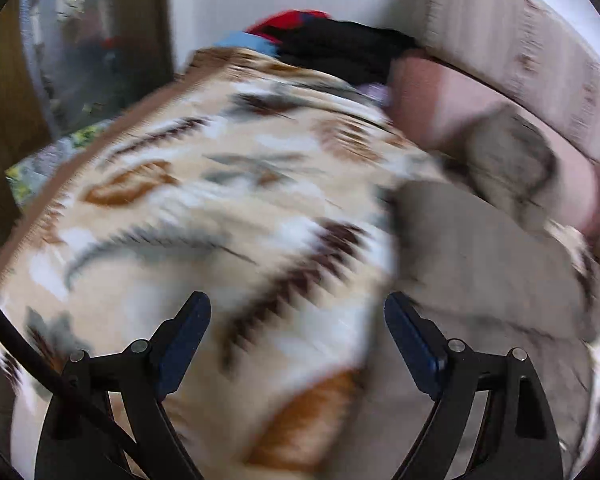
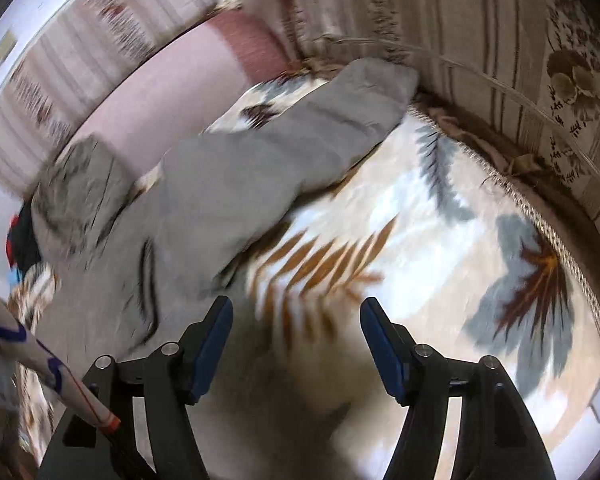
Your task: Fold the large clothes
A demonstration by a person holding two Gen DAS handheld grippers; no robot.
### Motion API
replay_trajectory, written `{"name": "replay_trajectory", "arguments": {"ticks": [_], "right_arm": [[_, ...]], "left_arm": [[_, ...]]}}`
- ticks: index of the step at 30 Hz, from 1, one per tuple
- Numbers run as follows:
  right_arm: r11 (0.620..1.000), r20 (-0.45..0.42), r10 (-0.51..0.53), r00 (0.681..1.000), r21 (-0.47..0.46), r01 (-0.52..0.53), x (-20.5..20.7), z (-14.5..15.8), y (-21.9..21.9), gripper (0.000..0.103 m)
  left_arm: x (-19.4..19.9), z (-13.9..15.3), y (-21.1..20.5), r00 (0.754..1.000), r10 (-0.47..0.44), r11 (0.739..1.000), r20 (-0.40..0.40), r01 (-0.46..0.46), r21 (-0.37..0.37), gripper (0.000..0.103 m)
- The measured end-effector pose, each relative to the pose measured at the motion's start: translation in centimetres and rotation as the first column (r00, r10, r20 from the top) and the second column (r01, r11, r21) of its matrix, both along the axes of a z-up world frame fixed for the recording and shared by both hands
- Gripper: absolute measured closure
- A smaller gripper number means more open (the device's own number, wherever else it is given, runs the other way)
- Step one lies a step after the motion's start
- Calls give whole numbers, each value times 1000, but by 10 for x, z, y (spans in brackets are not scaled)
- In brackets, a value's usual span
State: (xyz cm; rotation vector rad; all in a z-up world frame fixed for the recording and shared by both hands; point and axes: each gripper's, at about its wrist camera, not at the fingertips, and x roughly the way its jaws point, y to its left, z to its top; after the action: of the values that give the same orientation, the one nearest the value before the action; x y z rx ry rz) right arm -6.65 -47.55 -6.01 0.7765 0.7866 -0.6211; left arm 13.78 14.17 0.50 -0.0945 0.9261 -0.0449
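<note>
A grey garment lies spread on a bed covered by a cream blanket with a leaf pattern. One sleeve reaches toward the headboard corner. In the left wrist view the garment lies to the right on the blanket. My left gripper is open and empty above the blanket, left of the garment's edge. My right gripper is open and empty above the blanket, just right of the garment's lower part. Both views are motion-blurred.
A pink pillow lies against a striped headboard. A pile of black, red and blue clothes sits at the far end of the bed. A wooden wardrobe with a mirror stands to the left.
</note>
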Motion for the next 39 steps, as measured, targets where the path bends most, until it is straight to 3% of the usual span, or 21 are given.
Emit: {"name": "replay_trajectory", "arguments": {"ticks": [3, 7, 15, 18, 20, 22, 23, 25, 30, 35, 39], "right_arm": [[996, 15, -72, 997, 58, 71, 0, -16, -48, 30], [988, -12, -142, 990, 66, 143, 5, -34, -105, 30], [977, 18, -210, 978, 54, 209, 37, -47, -187, 31], [974, 2, -221, 975, 44, 221, 60, -50, -207, 31], [971, -5, -234, 972, 42, 234, 69, -52, -216, 38], [969, -8, -239, 971, 67, 240, 75, -51, -224, 75], [967, -1, -245, 969, 73, 245, 74, -48, -225, 84], [973, 14, -228, 974, 49, 227, 73, -32, -223, 90], [971, 10, -218, 976, -100, 217, 56, 29, -205, 93], [937, 76, -282, 956, -191, 292, 25, 107, -191, 93], [926, 134, -241, 961, -264, 269, 20, 171, -156, 93]], "left_arm": [[-30, -4, -40, 998, -58, 998, -13, 58, -28, 15], [-56, -12, -81, 994, -103, 994, -29, 103, -28, 15], [-63, -55, -131, 979, -135, 991, -152, 132, -27, 15], [-63, -61, -141, 978, -128, 992, -165, 127, -18, 15], [-62, -62, -147, 978, -127, 991, -166, 130, 8, 15], [-61, -61, -151, 978, -133, 990, -162, 139, 26, 15], [-61, -61, -151, 978, -136, 990, -159, 142, 26, 15], [-62, -60, -151, 977, -144, 989, -154, 149, 18, 15], [-69, -55, -142, 977, -161, 987, -143, 160, -19, 15], [-82, -40, -119, 984, -149, 988, -97, 143, -59, 15], [-94, -30, -97, 989, -134, 988, -65, 127, -93, 15]]}}
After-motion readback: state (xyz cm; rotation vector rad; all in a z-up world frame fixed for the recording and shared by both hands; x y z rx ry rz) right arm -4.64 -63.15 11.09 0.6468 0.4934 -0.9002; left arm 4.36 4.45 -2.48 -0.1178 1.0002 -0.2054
